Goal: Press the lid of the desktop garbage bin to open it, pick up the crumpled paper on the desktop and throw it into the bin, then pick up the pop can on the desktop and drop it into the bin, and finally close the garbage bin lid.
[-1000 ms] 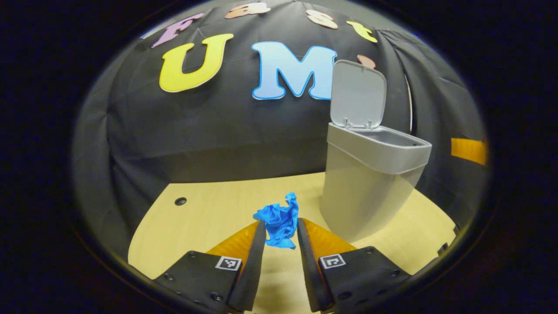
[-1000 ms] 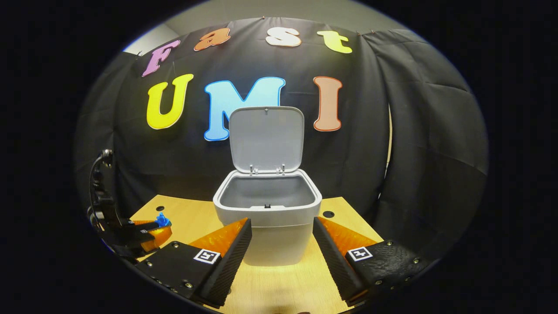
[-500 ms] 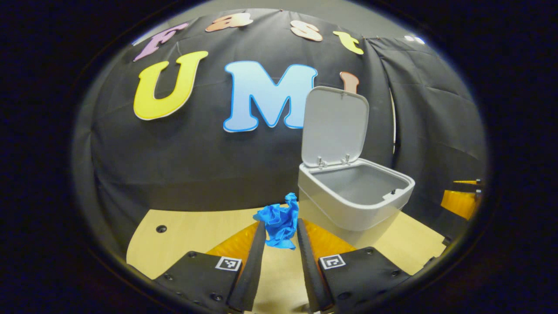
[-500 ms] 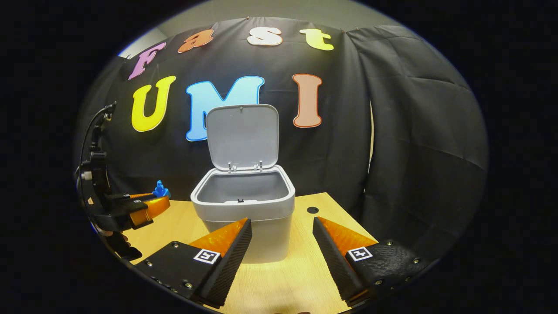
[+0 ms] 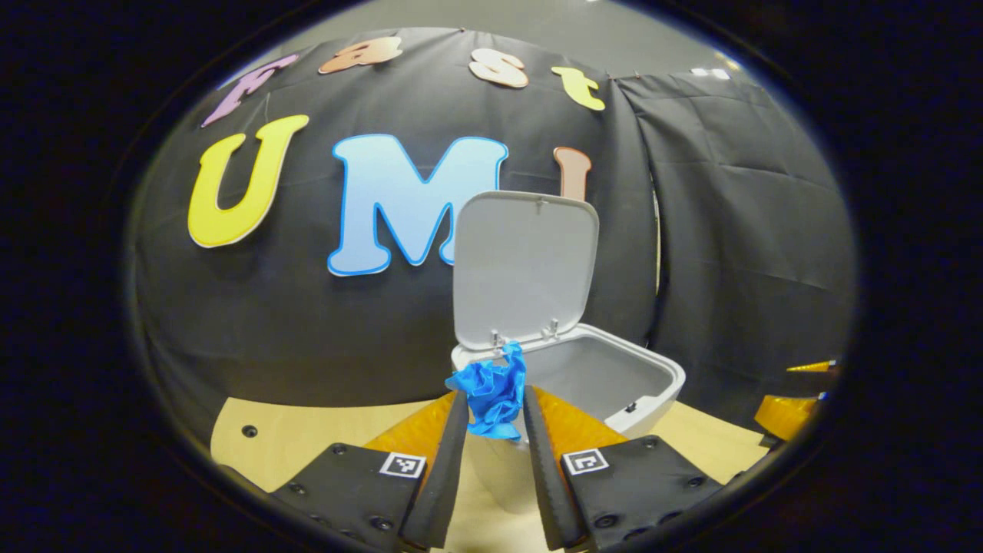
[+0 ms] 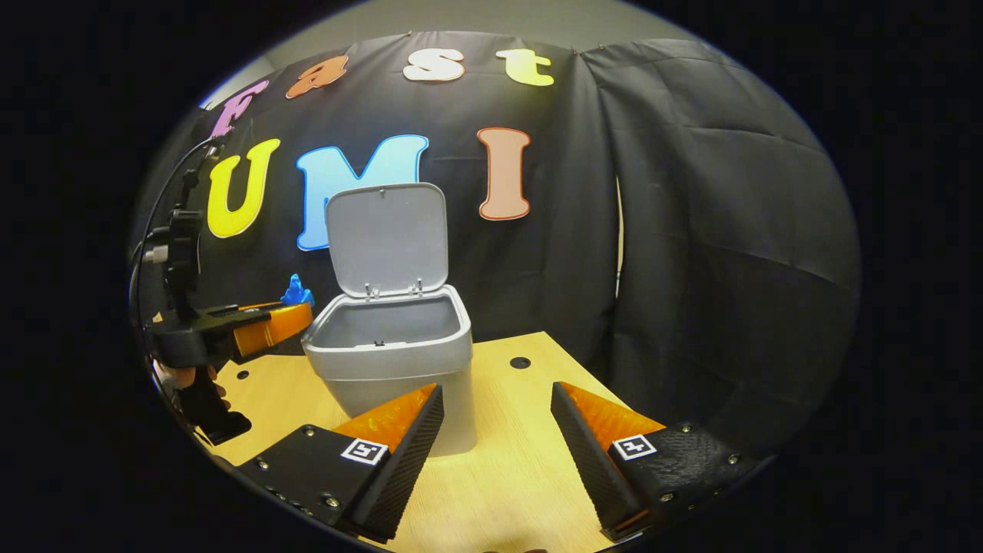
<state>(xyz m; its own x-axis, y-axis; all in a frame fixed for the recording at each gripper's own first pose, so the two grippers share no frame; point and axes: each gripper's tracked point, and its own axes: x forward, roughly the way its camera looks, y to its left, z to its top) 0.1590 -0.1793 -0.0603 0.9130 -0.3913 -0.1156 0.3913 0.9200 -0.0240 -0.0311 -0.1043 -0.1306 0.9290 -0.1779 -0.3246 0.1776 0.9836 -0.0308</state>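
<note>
My left gripper (image 5: 495,403) is clamped on the paper (image 5: 491,388), both fingers pressing its sides. The blue wad sticks up past my fingertips, long axis roughly vertical. It hangs just at the bin's (image 5: 607,376) near rim, level with the open mouth. The lid (image 5: 526,265) stands upright at the bin's back edge. My right gripper (image 6: 495,403) is spread wide with nothing between its 2 fingers, low over the desk (image 6: 522,468) in front of the bin.

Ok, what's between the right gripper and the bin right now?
Nothing: in the right gripper view only bare desktop lies between the open right gripper and the garbage bin, whose base sits just past its near finger.
</note>
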